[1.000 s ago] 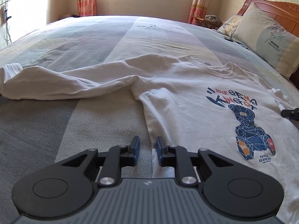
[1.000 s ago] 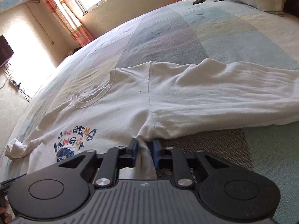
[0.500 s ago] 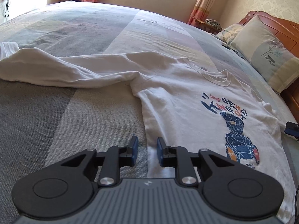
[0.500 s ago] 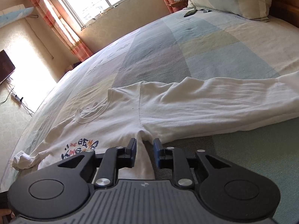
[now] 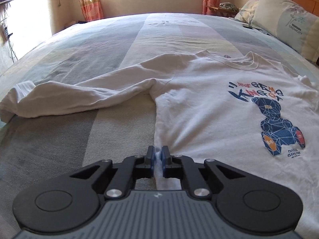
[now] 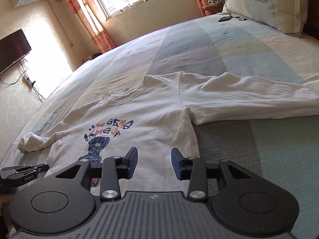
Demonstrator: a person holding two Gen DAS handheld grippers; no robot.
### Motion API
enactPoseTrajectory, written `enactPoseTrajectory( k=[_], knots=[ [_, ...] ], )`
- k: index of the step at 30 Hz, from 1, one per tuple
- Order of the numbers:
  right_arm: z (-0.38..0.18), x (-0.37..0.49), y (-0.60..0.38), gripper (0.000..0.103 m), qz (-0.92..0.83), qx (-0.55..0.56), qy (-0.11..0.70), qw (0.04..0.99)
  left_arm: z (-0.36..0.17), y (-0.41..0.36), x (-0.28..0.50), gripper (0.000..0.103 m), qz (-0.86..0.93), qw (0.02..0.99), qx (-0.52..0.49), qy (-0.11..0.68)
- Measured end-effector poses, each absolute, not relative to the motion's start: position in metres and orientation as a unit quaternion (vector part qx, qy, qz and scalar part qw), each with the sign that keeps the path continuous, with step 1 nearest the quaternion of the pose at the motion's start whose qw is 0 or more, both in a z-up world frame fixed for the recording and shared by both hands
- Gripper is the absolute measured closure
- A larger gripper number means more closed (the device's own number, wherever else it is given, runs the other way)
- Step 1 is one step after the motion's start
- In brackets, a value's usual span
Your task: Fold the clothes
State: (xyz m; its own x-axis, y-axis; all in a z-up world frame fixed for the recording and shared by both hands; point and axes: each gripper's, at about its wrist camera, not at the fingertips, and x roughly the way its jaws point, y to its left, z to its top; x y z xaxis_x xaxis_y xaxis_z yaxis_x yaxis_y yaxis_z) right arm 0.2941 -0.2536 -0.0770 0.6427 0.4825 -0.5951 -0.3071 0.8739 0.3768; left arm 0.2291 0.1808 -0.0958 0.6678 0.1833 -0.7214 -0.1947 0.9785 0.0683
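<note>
A white long-sleeved shirt with a blue bear print lies face up on the striped bedspread. My left gripper is shut on a pinch of cloth at the shirt's left side edge, below the armpit, and creases fan out from the pinch. That side's sleeve stretches away to the left. In the right wrist view my right gripper is open just above the shirt, near its right side edge, with nothing between the pads. The right sleeve lies spread to the right. The left gripper shows at the lower left.
A pillow leans on the wooden headboard at the right. A dark phone-like object lies near the pillow. A television hangs on the left wall. Open bedspread lies beyond and beside the shirt.
My left gripper has closed on the shirt's side edge. My right gripper has opened and pulled back from the armpit to over the shirt's body.
</note>
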Motion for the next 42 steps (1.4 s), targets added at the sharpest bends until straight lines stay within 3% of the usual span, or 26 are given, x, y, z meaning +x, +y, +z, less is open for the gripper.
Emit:
enactPoseTrajectory(
  k=[3, 4, 6, 13, 15, 17, 21, 25, 30, 34, 36, 42],
  knots=[
    [-0.069, 0.286, -0.248, 0.052, 0.230, 0.091, 0.357, 0.901, -0.081, 0.181, 0.222, 0.096, 0.070, 0.927, -0.034, 0.367],
    [-0.069, 0.283, -0.242, 0.049, 0.238, 0.077, 0.358, 0.900, -0.079, 0.178, 0.221, 0.086, 0.041, 0.931, -0.048, 0.360],
    [-0.068, 0.278, -0.230, 0.038, 0.254, 0.050, 0.359, 0.897, -0.085, 0.165, 0.219, 0.077, 0.002, 0.926, -0.050, 0.373],
    [-0.115, 0.234, -0.200, 0.027, 0.278, -0.083, 0.393, 0.872, -0.107, 0.153, 0.176, 0.070, -0.016, 0.915, -0.006, 0.403],
    [-0.117, 0.215, -0.212, 0.011, 0.278, -0.105, 0.385, 0.874, -0.100, 0.159, 0.170, 0.071, 0.004, 0.906, -0.002, 0.423],
    [-0.113, 0.203, -0.228, 0.011, 0.274, -0.101, 0.391, 0.873, -0.086, 0.153, 0.165, 0.076, 0.010, 0.907, 0.013, 0.421],
    [-0.096, 0.185, -0.224, 0.011, 0.271, -0.085, 0.385, 0.878, -0.073, 0.113, 0.156, 0.059, -0.080, 0.906, 0.035, 0.415],
    [-0.103, 0.174, -0.201, 0.011, 0.291, -0.061, 0.386, 0.873, -0.097, 0.077, 0.137, 0.057, -0.118, 0.882, 0.086, 0.448],
    [-0.117, 0.148, -0.209, 0.009, 0.257, -0.085, 0.380, 0.884, -0.099, 0.109, 0.112, 0.041, -0.083, 0.881, 0.092, 0.456],
    [-0.113, 0.130, -0.223, 0.005, 0.244, -0.069, 0.390, 0.885, -0.086, 0.133, 0.113, 0.043, -0.052, 0.874, 0.073, 0.478],
    [-0.108, 0.125, -0.220, 0.005, 0.240, -0.079, 0.395, 0.883, -0.076, 0.131, 0.117, 0.046, -0.052, 0.882, 0.067, 0.463],
    [-0.096, 0.138, -0.182, 0.004, 0.254, -0.078, 0.362, 0.894, -0.069, 0.091, 0.139, 0.040, -0.095, 0.908, 0.046, 0.406]
  ],
)
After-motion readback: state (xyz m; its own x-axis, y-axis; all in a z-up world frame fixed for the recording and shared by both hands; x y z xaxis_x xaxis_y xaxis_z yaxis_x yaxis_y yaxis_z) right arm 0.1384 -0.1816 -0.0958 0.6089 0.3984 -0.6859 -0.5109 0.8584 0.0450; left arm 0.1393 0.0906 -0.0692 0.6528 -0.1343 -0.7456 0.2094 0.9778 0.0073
